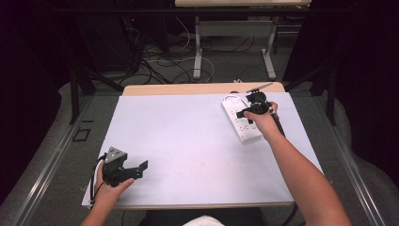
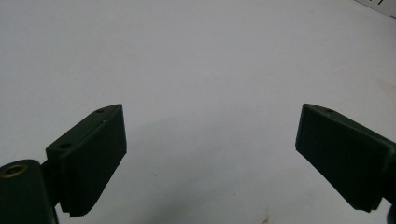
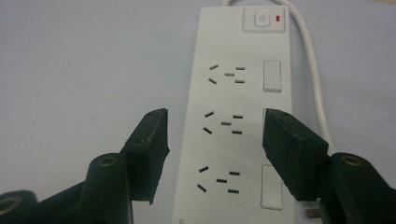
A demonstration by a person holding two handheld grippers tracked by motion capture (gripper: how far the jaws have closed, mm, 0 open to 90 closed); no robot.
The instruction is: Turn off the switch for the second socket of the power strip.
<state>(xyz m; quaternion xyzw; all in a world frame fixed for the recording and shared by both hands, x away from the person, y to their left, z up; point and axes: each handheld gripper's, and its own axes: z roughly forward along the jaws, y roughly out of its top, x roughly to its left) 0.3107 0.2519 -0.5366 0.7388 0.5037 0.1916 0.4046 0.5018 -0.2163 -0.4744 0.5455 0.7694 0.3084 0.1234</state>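
White plastic power strip [image 1: 241, 120] lies slanted at the far right of the pale desk [image 1: 188, 141], its cord [image 3: 314, 70] curling away at its far end. The person's right forearm stretches forward across the desk, and the right hand-held gripper [image 1: 249, 112] hovers over the strip, jaws partly apart with nothing pinched. The right gripper view adds the strip's sockets, the switch [image 3: 262, 19] and a small red lamp [image 3: 279, 18] between and beyond its jaws. The left hand-held gripper [image 1: 141, 168] rests near the desk's front left corner, jaws wide; the left gripper view shows bare desk between them.
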